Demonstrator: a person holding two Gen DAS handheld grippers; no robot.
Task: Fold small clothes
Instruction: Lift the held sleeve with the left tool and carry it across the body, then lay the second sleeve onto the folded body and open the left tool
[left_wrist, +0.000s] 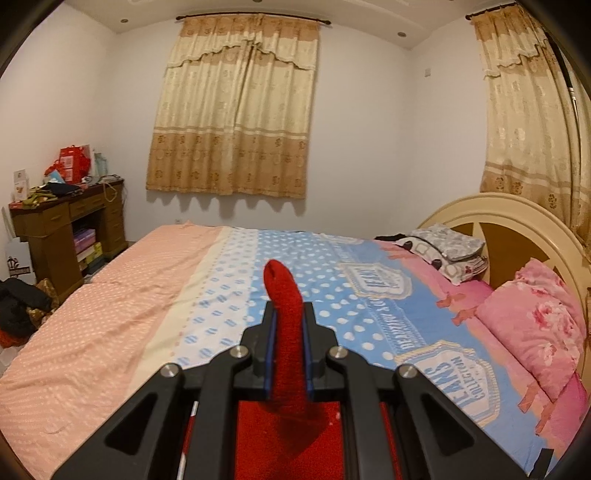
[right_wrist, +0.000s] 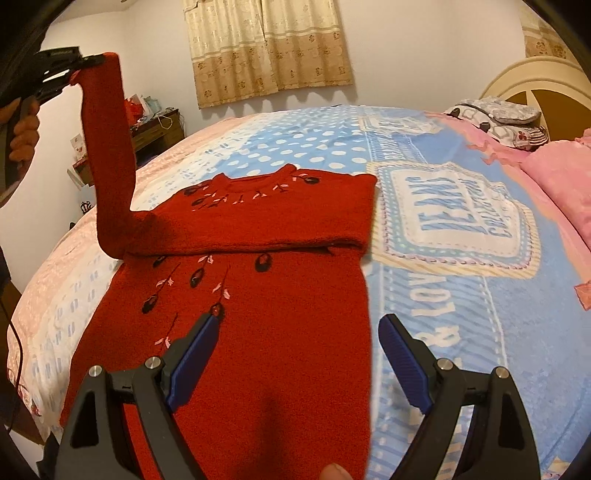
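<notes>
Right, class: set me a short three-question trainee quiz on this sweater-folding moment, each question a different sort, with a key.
1. True or false: the left gripper is shut on a sleeve of the red sweater, holding it up off the bed.
2. Multiple choice: the right gripper is (A) open, holding nothing, (B) shut on the collar, (C) shut on a pillow.
3. Fill in: the sweater's other sleeve lies folded ______ the chest.

Key: 1 true; 2 A; 3 across.
</notes>
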